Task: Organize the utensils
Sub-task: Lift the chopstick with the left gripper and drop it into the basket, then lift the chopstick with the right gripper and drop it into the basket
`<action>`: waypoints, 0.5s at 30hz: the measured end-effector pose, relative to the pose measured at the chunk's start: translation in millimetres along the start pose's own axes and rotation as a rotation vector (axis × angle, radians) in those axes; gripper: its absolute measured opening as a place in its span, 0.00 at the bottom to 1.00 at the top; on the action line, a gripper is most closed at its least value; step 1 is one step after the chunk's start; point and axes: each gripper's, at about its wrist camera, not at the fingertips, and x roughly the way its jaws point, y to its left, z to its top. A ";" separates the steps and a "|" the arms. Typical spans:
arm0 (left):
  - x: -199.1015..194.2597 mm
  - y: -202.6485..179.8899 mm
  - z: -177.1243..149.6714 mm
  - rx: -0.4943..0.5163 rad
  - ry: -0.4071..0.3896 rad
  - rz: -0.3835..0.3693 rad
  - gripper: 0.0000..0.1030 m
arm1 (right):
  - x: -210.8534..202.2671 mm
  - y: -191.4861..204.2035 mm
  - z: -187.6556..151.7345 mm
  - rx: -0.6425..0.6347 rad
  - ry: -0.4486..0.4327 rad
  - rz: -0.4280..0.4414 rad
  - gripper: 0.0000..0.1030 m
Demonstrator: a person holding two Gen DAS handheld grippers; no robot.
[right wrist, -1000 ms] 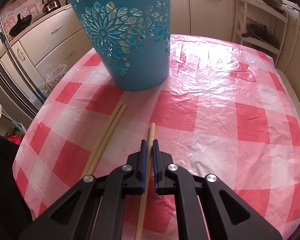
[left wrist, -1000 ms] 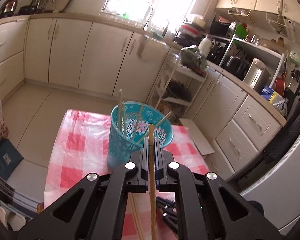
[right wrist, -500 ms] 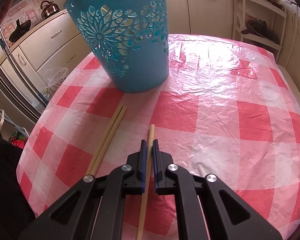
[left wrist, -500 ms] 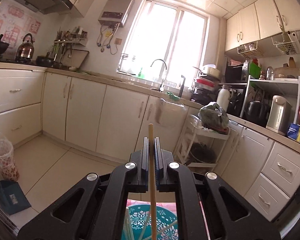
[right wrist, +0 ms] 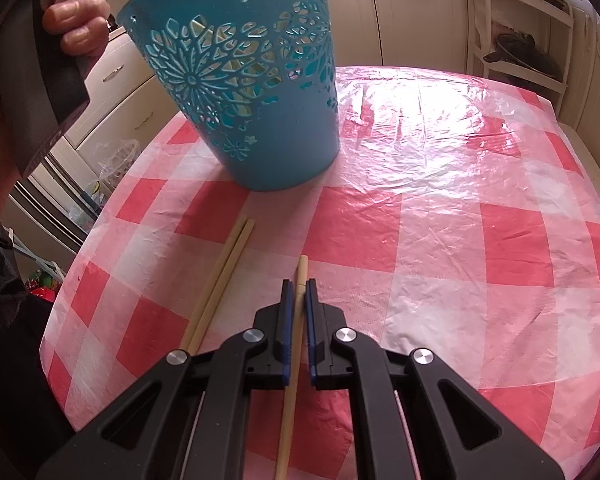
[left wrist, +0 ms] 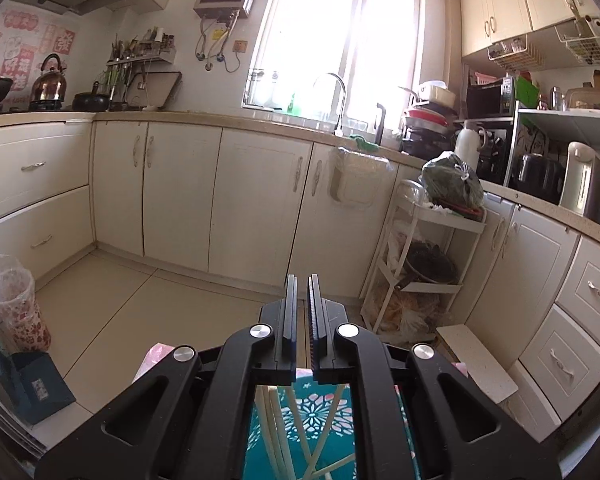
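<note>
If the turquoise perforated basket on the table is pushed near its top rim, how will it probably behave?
The basket would probably tip rather than slide: it is tall, and its base is narrower than its rim. It looks like thin plastic with many cut-outs, so likely light. The chopsticks inside add little weight, and the glossy tablecloth may let the base slip slightly.

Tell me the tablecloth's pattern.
Red-and-white checks on the tablecloth, clearest in the right wrist view.

Left wrist faces cabinets (left wrist: 256,184); right looks down, close; both share basket (right wrist: 244,76).
</note>
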 end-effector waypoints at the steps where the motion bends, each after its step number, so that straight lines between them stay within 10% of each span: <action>1: 2.0 -1.6 -2.3 0.012 0.017 -0.001 0.05 | -0.2 0.2 -0.3 0.000 -0.001 -0.001 0.07; 4: 3.5 -2.4 -9.0 0.043 0.079 -0.001 0.07 | -0.6 0.9 -0.8 -0.005 -0.002 -0.005 0.07; 8: -24.5 11.9 -11.9 0.036 0.077 0.033 0.49 | -1.0 0.5 -0.8 -0.009 0.003 -0.004 0.07; 15: -97.1 53.6 -25.7 -0.010 0.039 0.081 0.79 | -4.5 -11.5 -2.2 0.066 0.013 0.066 0.15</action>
